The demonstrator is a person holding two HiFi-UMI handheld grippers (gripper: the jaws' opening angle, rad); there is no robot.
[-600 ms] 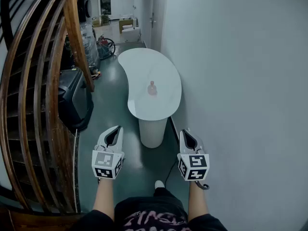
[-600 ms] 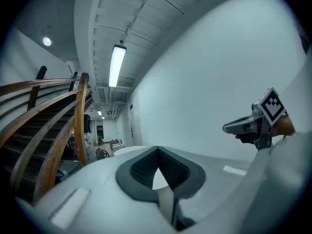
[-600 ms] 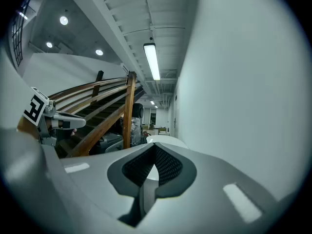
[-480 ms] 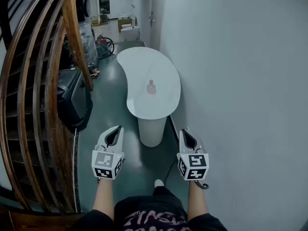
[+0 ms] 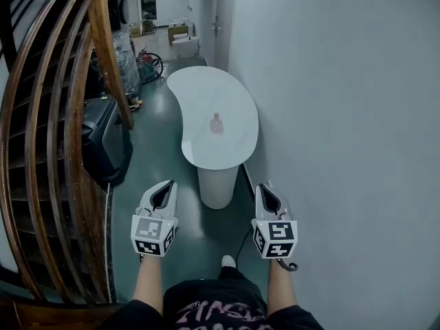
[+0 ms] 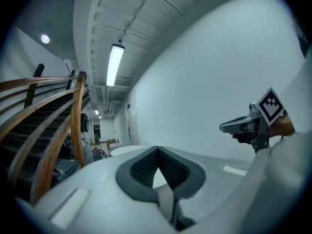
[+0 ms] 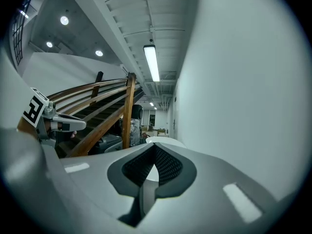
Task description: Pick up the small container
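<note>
Because the small container [image 5: 216, 123] stands on the bench [image 5: 199, 91] well ahead, left tool [image 5: 166, 186] and right tool [image 5: 263, 190] hang low — jaws together, empty.

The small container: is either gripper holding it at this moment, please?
No: the small container stands on the white table, well ahead of the left gripper and right gripper.

small container [image 5: 216, 123]: sits a touch nearer 12 o'clock in the head view than 0.6 s ago
table [image 5: 206, 91]: shifts the same way with it, only slightly
right gripper [image 5: 264, 188]: edges faintly toward 9 o'clock
</note>
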